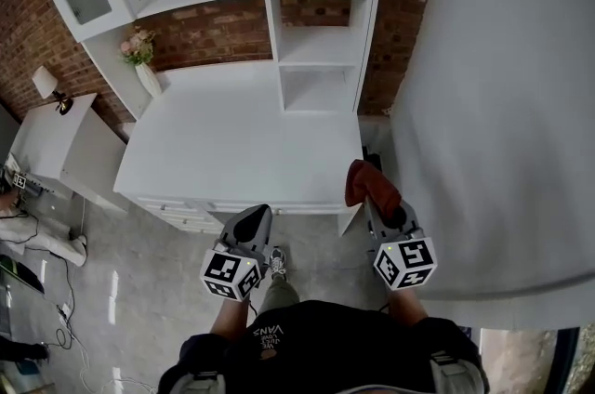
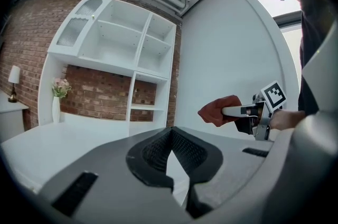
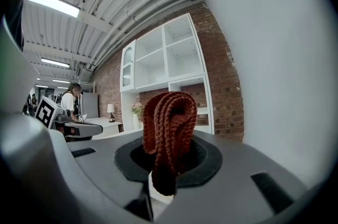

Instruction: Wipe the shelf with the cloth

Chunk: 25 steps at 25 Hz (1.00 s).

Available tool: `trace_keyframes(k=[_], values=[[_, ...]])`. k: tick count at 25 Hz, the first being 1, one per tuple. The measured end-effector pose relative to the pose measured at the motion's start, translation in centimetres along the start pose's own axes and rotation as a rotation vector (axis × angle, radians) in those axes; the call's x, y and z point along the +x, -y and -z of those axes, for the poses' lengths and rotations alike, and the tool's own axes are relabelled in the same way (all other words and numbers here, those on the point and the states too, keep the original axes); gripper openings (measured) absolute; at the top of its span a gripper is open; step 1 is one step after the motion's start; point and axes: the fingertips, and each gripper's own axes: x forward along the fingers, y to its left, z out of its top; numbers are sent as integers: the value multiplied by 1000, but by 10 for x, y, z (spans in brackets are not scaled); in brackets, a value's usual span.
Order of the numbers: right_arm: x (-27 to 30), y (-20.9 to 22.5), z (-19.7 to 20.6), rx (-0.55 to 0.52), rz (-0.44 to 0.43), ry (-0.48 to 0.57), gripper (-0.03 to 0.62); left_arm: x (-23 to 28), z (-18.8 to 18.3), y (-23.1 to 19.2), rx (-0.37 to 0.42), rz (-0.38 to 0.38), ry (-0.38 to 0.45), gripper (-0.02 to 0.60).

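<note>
Left claw (image 1: pixel 251 217): mine, jaws together with nothing between them, just off the counter's front edge at 6 o'clock.
Right claw (image 1: pixel 379 204): mine, clamped on the cloth, off the counter's 5 o'clock corner.
Cloth (image 3: pixel 166 122): rust-red knit, folded, standing up out of my right jaws, touching no surface.
Shelf (image 1: pixel 316 39): white, open compartments, at 12 o'clock, well apart from both claws.
Counter (image 1: pixel 242 141): white, between my claws and the shelf.
Vase of flowers (image 1: pixel 144 67): at 10 o'clock on the counter, near the brick wall.

a vase (image 1: pixel 149 78) stands at the counter's (image 1: pixel 242 141) back left, the shelf (image 1: pixel 316 44) behind, a side table (image 1: pixel 56 146) left.
</note>
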Motion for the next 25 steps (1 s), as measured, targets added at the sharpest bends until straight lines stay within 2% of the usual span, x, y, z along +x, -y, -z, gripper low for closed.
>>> trace_keyframes(k=[5, 13, 25], values=[[48, 5, -11, -7, 35, 11, 66, 36, -10, -42, 2, 35, -2, 5], [142, 14, -53, -39, 103, 53, 66, 106, -41, -122, 20, 116, 0, 5], [265, 19, -157, -148, 122, 194, 67, 173, -68, -218, 45, 211, 0, 5]])
